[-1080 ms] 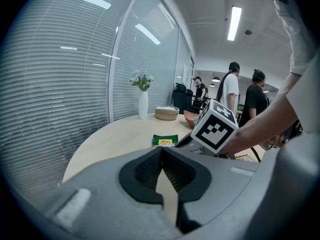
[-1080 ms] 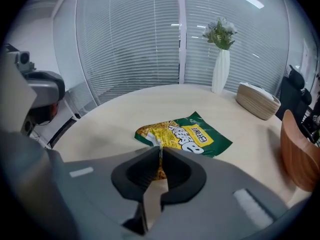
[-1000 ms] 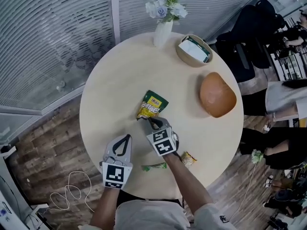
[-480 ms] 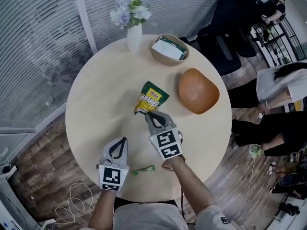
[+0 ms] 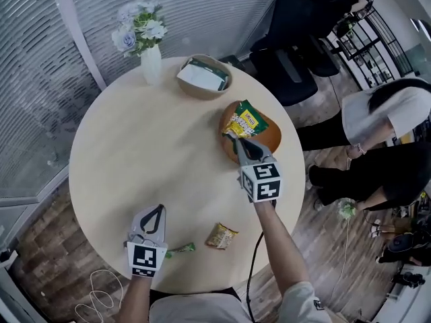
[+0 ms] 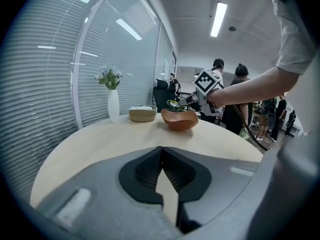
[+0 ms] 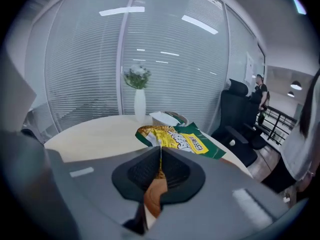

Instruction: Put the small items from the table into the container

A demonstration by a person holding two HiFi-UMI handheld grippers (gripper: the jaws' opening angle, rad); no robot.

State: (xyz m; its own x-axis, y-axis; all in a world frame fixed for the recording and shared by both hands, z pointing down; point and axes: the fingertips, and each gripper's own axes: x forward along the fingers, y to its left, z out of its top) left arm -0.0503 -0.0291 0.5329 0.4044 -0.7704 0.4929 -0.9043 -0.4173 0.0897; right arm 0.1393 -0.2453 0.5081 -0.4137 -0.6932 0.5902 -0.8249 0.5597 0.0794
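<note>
Carried from mid-desk, the green-and-yellow foil snack packet now hangs over the brown wooden bowl, right of centre. The right hand-held gripper is clamped on its near corner, and its long axis points away toward the upper right. The left hand-held gripper is clenched and empty, lower left.

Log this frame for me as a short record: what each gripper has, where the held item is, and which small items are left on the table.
right gripper: shut on the green and yellow snack packet
packet position: held above the wooden bowl, not yet released
left gripper: shut, nothing between its jaws, over the round table near its front edge
left on table: small green packet; small yellow packet
other items: vase of flowers; basket
</note>
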